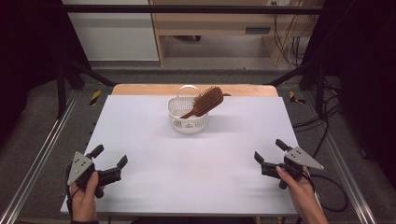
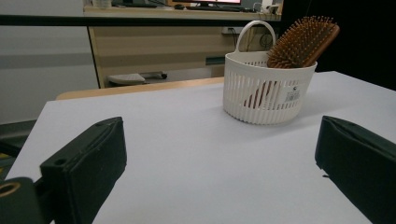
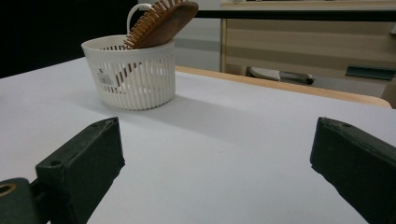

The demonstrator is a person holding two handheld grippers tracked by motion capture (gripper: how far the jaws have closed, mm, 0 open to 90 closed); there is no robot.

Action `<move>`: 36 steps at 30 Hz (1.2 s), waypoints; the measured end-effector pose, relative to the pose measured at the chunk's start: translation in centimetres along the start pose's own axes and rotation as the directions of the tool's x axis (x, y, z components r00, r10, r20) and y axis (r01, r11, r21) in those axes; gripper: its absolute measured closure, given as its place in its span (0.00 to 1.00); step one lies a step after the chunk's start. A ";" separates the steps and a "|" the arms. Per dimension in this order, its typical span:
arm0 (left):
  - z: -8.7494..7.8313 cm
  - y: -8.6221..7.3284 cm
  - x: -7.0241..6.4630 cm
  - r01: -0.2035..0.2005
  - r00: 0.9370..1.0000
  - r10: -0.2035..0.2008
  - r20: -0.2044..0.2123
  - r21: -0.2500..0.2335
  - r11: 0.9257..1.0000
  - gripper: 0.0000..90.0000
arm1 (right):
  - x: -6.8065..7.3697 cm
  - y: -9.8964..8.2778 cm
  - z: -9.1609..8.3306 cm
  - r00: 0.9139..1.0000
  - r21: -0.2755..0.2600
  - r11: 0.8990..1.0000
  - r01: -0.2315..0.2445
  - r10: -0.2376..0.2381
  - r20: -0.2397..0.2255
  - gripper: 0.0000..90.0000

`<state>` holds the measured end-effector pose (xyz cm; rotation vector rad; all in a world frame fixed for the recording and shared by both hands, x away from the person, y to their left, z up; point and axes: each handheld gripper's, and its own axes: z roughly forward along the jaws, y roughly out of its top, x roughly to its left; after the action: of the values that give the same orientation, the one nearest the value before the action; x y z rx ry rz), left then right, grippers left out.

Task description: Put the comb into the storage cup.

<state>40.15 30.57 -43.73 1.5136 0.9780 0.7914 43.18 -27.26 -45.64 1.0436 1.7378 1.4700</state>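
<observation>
We hold the left gripper (image 1: 111, 161) low over the near left corner of the table (image 1: 149, 186), its jaws spread wide with nothing between them. In the left gripper view the two black jaws rise at either side with bare white surface in the gap. We hold the right gripper (image 1: 268, 153) in the matching place near the right edge, its jaws likewise wide apart and empty; a black cable (image 1: 334, 196) trails from it off the table's side. Each hand (image 1: 84, 198) grips its tool from below.

Well apart from both grippers, at the far middle of the table, stands a small white basket (image 1: 187, 122). It is round, with slotted walls, an arched handle at its far side and a small label on its wall (image 2: 292, 95). In the basket sits a brown wooden hairbrush (image 1: 205, 101), tilted: its handle points down inside the basket, and its bristled head leans out over the rim on the right. The bristles face up and toward the left gripper (image 2: 299, 42).

Beyond the table, a wooden desk (image 1: 210, 28) stands on the floor.
</observation>
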 end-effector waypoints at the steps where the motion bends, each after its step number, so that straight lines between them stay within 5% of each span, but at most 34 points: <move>1: 0.0 0.0 -0.1 -0.001 1.000 0.001 0.005 0.000 1.000 0.02 | 0.1 0.0 0.0 1.000 0.001 1.000 0.003 -0.003 -0.003 0.03; 7: 0.2 0.1 -0.5 -0.010 0.999 0.010 0.053 -0.002 1.000 0.03 | 0.3 0.0 0.3 1.000 0.011 1.000 0.013 -0.013 -0.010 0.03; 36: 0.3 0.2 -0.5 -0.017 0.998 0.018 0.066 -0.009 1.000 0.02 | 1.9 1.8 4.0 0.997 0.012 1.000 -0.008 0.009 -0.071 0.04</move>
<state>40.20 29.97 -43.56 1.5334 0.9127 0.7525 45.98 -23.58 -44.51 1.0173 1.7957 1.5206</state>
